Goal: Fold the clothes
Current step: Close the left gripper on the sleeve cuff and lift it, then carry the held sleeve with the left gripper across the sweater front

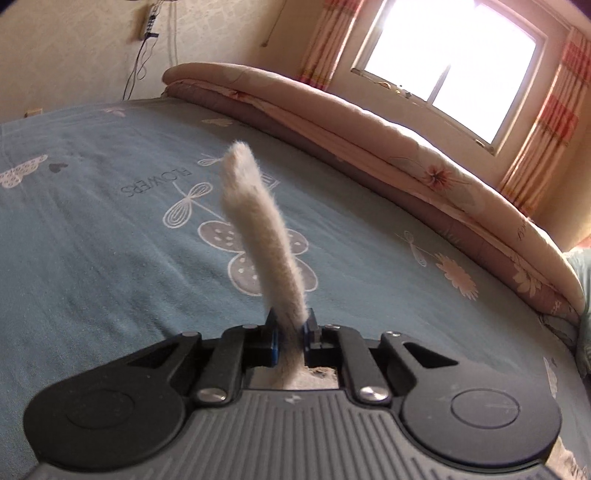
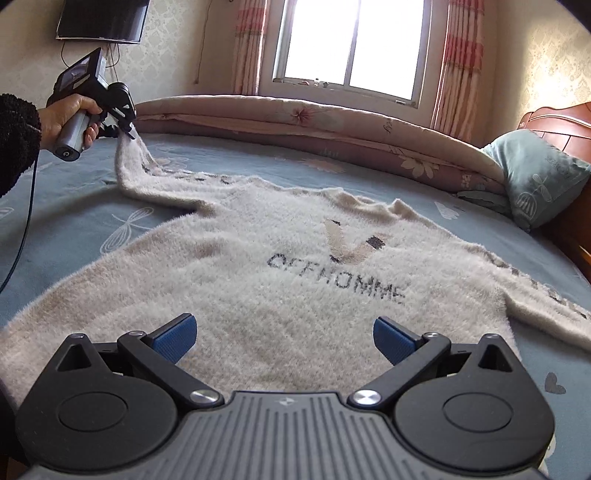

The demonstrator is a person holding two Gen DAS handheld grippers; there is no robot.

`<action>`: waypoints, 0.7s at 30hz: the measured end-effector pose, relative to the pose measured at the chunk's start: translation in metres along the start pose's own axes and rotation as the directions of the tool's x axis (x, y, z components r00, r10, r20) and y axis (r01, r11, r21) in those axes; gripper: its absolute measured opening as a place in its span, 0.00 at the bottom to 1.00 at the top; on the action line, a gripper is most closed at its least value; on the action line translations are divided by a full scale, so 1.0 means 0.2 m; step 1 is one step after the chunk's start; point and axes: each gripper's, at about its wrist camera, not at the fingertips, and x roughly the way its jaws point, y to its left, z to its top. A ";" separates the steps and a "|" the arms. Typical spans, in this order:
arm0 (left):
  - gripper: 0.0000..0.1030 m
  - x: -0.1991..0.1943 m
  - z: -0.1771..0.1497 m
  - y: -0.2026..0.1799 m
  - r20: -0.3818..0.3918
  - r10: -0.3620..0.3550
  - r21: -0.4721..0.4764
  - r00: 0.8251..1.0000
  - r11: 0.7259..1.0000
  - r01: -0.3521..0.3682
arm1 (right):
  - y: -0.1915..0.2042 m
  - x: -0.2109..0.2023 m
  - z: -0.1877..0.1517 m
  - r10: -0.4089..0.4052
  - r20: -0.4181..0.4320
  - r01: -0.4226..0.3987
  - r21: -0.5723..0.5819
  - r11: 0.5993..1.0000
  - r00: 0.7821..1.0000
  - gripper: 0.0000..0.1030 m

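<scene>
A fluffy cream sweater [image 2: 266, 295] with dark lettering lies spread flat on the blue bedsheet [image 2: 74, 206]. My left gripper [image 1: 291, 332] is shut on the cuff of one sleeve [image 1: 255, 221], which sticks up past the jaws. In the right wrist view that left gripper [image 2: 129, 134] holds the sleeve [image 2: 136, 162] lifted at the far left, gripped by a hand. My right gripper [image 2: 284, 338] hovers open over the sweater's hem, nothing between its blue pads [image 2: 173, 338]. The other sleeve [image 2: 546, 299] lies stretched to the right.
A folded pink floral quilt [image 2: 332, 122] runs along the far side of the bed under a bright window [image 2: 351, 44]. A teal pillow [image 2: 535, 177] leans on a wooden headboard [image 2: 554, 118] at right. A wall screen [image 2: 99, 18] hangs at upper left.
</scene>
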 end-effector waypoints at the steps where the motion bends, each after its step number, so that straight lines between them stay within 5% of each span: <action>1: 0.09 -0.02 0.00 -0.04 0.003 -0.006 0.023 1.000 1.000 0.006 | 0.00 0.01 0.02 0.010 -0.001 -0.010 -0.009 1.000 1.000 1.00; 12: 0.09 -0.14 -0.09 -0.44 -0.021 -0.079 0.257 0.997 0.963 0.082 | 0.11 0.22 0.13 -0.002 -0.106 -0.023 -0.233 0.972 0.994 1.00; 17: 0.09 -0.16 -0.15 -0.58 -0.047 -0.115 0.345 0.992 0.930 0.124 | 0.07 0.32 0.18 0.071 -0.247 -0.097 -0.092 0.991 0.966 1.00; 21: 0.09 -0.18 -0.19 -0.68 -0.067 -0.144 0.382 0.987 0.910 0.159 | 0.03 0.34 0.20 0.077 -0.263 -0.093 -0.049 0.994 0.962 1.00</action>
